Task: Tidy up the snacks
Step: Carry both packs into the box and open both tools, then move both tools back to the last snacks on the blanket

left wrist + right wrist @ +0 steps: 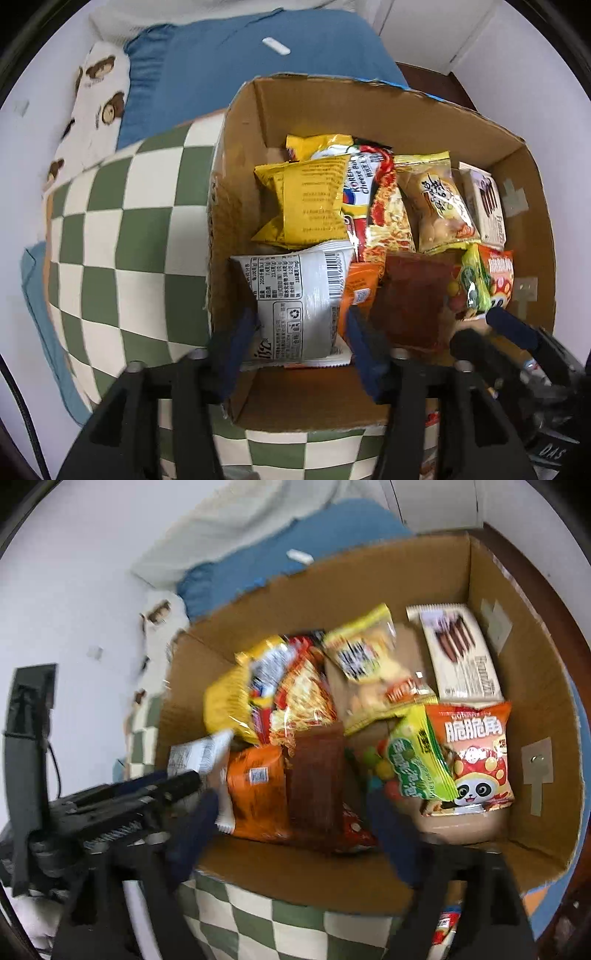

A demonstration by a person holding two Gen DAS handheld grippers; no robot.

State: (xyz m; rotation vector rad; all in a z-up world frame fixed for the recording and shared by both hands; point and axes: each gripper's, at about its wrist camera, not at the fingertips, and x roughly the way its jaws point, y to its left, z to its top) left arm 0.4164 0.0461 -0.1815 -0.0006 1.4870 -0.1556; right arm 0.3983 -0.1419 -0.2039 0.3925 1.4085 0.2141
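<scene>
Box (369,110) on the checkered cushion (129,240) is nearly full of snacks. My left gripper (301,347) is spread around the white packet (295,302) at the box's near-left corner, seemingly released. Right gripper (295,834) spread, empty. Few snacks left outside, maybe.

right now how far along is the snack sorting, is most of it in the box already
Mostly done, it seems: the cardboard box already holds many packs, among them a yellow bag and an orange panda bag. In hand: the white packet sits between the fingers of the left gripper, jaws apart, apparently just let go. The right gripper is open and empty. Left: a packet showing below the box, by the checked cushion.
</scene>
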